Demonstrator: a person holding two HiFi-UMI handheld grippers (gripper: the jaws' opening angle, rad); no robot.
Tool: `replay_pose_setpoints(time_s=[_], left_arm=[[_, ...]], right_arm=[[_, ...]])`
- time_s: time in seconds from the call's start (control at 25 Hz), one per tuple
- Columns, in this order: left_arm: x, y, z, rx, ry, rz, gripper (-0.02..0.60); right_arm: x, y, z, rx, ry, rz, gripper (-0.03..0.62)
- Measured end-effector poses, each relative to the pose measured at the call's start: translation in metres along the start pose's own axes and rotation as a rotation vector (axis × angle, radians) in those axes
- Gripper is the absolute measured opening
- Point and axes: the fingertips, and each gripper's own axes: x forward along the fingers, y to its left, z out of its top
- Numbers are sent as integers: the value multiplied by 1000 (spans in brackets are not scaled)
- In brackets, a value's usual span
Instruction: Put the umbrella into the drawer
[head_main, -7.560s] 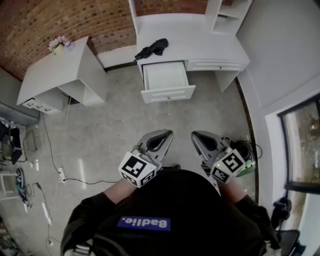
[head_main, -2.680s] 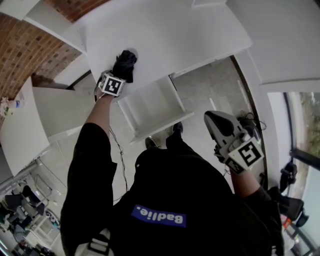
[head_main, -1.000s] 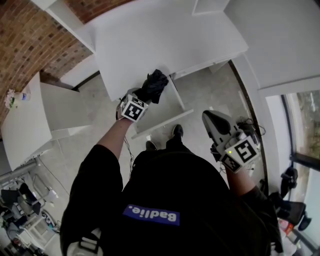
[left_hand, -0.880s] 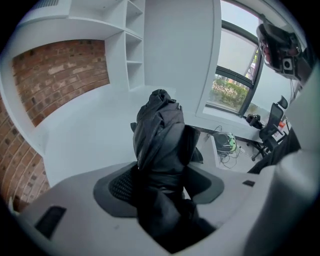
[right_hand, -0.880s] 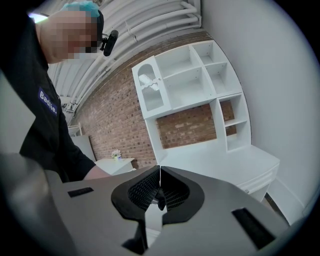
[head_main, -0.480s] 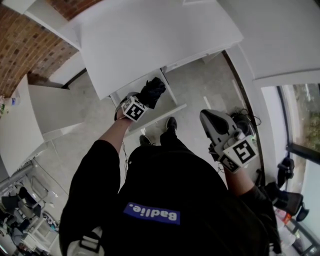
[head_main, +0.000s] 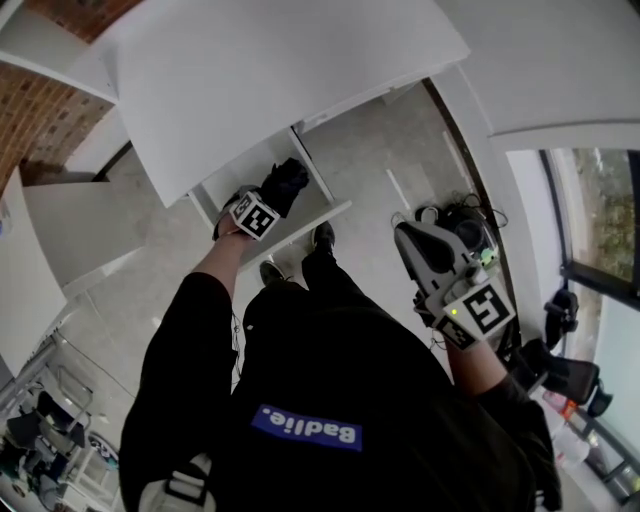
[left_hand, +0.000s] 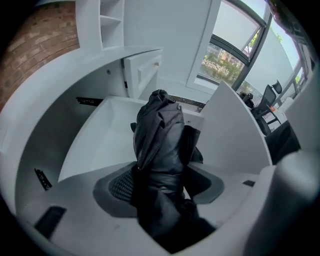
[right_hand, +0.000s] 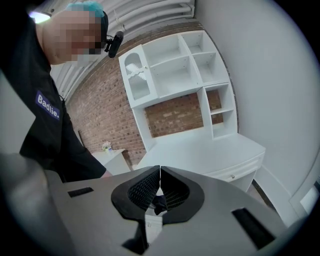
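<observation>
The black folded umbrella (head_main: 284, 185) hangs over the open white drawer (head_main: 330, 212) under the desk edge. My left gripper (head_main: 272, 198) is shut on it and points steeply down. In the left gripper view the umbrella (left_hand: 160, 135) stands out between the jaws, with the drawer's white floor (left_hand: 107, 135) and side wall (left_hand: 235, 125) right behind it. My right gripper (head_main: 403, 231) hangs at the person's right side, away from the drawer. In the right gripper view its tips (right_hand: 159, 171) meet with nothing between them.
The white desk top (head_main: 280, 70) runs above the drawer, with a shelf unit (right_hand: 175, 70) on it. A second white table (head_main: 60, 215) stands at the left. The person's shoes (head_main: 322, 238) are just in front of the drawer. Cables and gear (head_main: 460, 215) lie by the window.
My left gripper has carried the umbrella down from the desk edge into the drawer opening. The right gripper sank slightly and stayed shut.
</observation>
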Motion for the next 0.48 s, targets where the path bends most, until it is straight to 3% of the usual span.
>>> replay_pose_setpoints(time_s=[0.48], left_arm=[[59, -11, -19, 65, 83, -35, 278]], right_arm=[[-9, -25, -20, 11, 65, -57, 31]])
